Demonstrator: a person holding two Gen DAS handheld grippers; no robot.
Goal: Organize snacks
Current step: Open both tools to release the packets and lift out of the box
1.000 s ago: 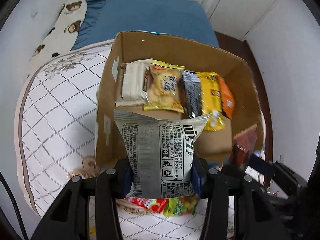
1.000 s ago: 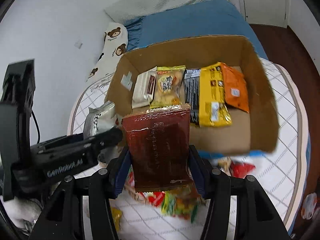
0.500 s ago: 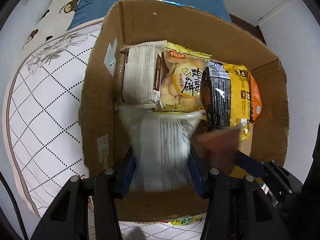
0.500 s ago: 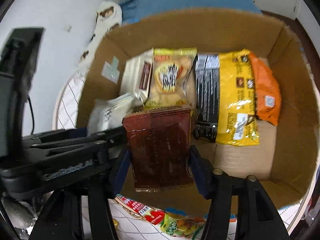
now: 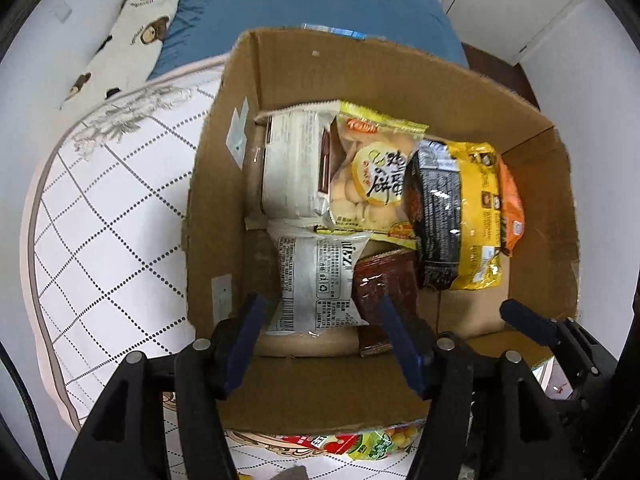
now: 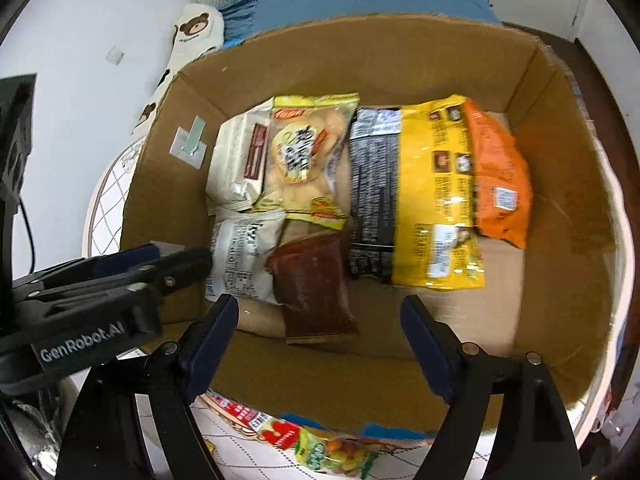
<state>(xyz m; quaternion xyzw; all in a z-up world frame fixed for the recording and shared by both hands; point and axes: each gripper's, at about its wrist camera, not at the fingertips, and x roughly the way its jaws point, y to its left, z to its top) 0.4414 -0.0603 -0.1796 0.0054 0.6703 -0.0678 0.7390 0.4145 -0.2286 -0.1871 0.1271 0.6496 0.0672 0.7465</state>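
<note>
An open cardboard box (image 5: 216, 200) (image 6: 400, 64) stands on a bed. On its floor at the near left, a silver packet (image 5: 316, 284) (image 6: 240, 256) and a dark red packet (image 5: 386, 280) (image 6: 316, 288) lie side by side. My left gripper (image 5: 322, 320) hangs over the silver packet. Its jaws are opening and its pads stand clear of the packet's sides. My right gripper (image 6: 320, 320) is over the red packet with its jaws opening wide and nothing pressed. Further back lie a white packet (image 5: 292, 168), a yellow biscuit packet (image 5: 372, 176), a black-and-yellow bag (image 5: 456, 216) and an orange bag (image 6: 500, 184).
A colourful candy packet (image 5: 360, 444) (image 6: 320, 444) lies on the quilted mattress (image 5: 100, 220) just outside the box's near wall. A bear-print pillow (image 5: 132, 44) and a blue sheet (image 5: 312, 4) lie beyond the box. The box floor is bare at the near right (image 6: 460, 312).
Both grippers came down into the box and let go. The silver and dark red packets, held upright between the pads before, now lie on the box floor.
</note>
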